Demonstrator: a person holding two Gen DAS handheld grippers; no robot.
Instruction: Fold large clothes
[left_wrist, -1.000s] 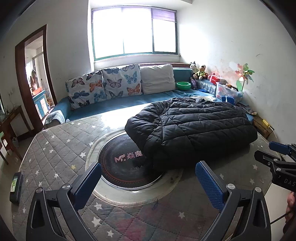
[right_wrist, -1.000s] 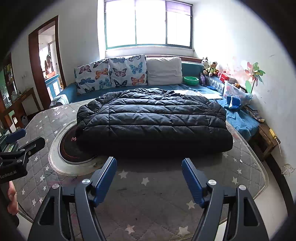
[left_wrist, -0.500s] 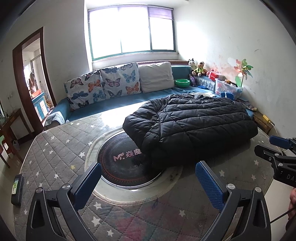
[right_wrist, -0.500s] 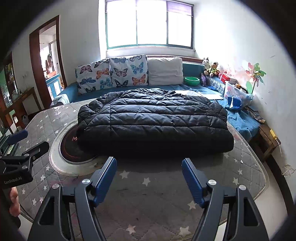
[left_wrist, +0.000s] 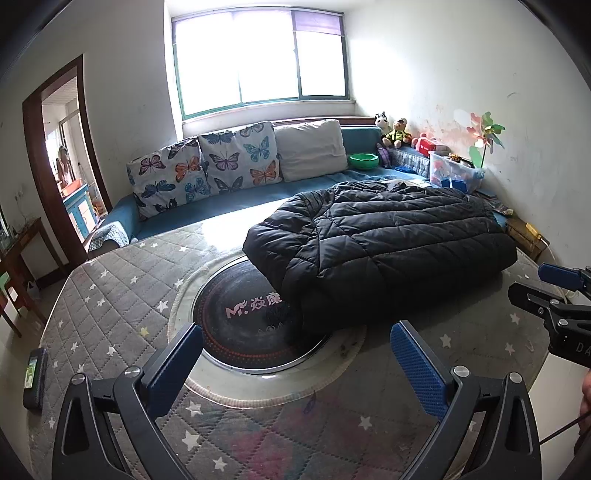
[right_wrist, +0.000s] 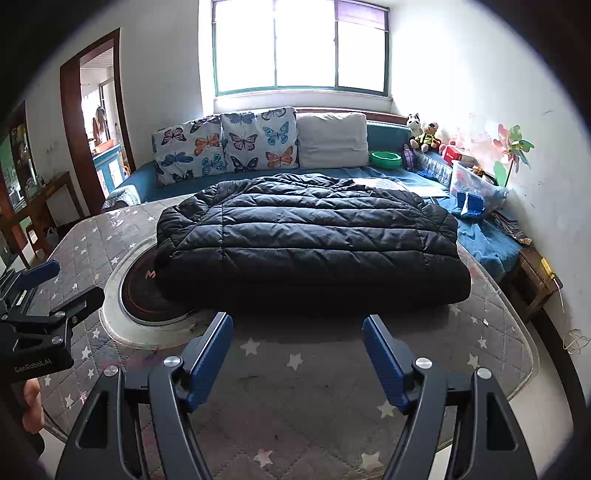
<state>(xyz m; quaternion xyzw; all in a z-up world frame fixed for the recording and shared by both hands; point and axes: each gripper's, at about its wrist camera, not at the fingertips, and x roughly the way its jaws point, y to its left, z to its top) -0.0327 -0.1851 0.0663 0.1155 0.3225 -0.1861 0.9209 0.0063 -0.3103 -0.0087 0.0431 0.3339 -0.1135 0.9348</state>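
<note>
A black quilted puffer jacket (left_wrist: 380, 240) lies folded into a thick block on the grey star-patterned table cover (left_wrist: 110, 295); it also shows in the right wrist view (right_wrist: 310, 236). My left gripper (left_wrist: 295, 354) is open and empty, held back from the jacket's near left corner. My right gripper (right_wrist: 297, 343) is open and empty, just in front of the jacket's near edge. Each gripper shows at the edge of the other's view.
A round black hotplate (left_wrist: 243, 321) is set in the table, partly under the jacket. A dark phone (left_wrist: 35, 373) lies at the table's left edge. A blue sofa (right_wrist: 147, 181) with butterfly cushions stands behind. Toys and a plastic box (right_wrist: 476, 181) are at right.
Both grippers have drifted slightly back and up; the jacket sits a little farther off in both views. Both stay open. The jacket has not moved.
</note>
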